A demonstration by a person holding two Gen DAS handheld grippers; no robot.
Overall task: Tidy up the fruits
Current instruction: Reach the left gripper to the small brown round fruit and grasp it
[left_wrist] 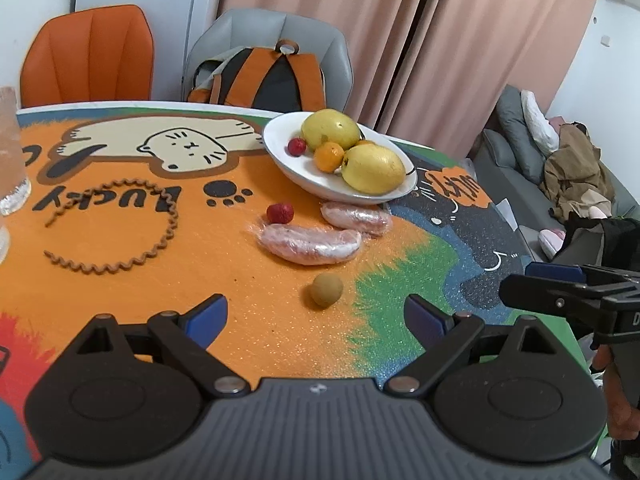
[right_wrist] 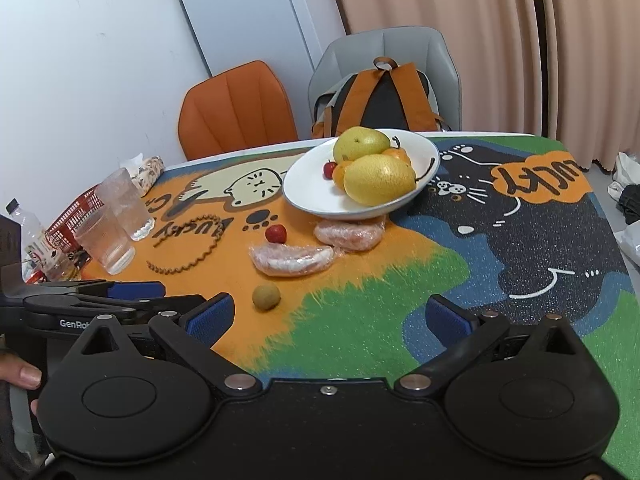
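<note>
Both the left gripper (left_wrist: 316, 314) and the right gripper (right_wrist: 328, 318) hovered with jaws wide and empty. The plate (left_wrist: 282, 156) already held pears and oranges. A small brown fruit (left_wrist: 327, 289) lay loose, nearest the left gripper; picking it up seemed next, needing a short reach forward and gentle closing.

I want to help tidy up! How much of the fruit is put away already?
Done: two yellow pears, small oranges and one small red fruit sit in the white plate. In hand: nothing; the left gripper and right gripper hover with fingers open. Left on the mat: a second red fruit, a round brown fruit and two plastic-wrapped pink pieces.
</note>
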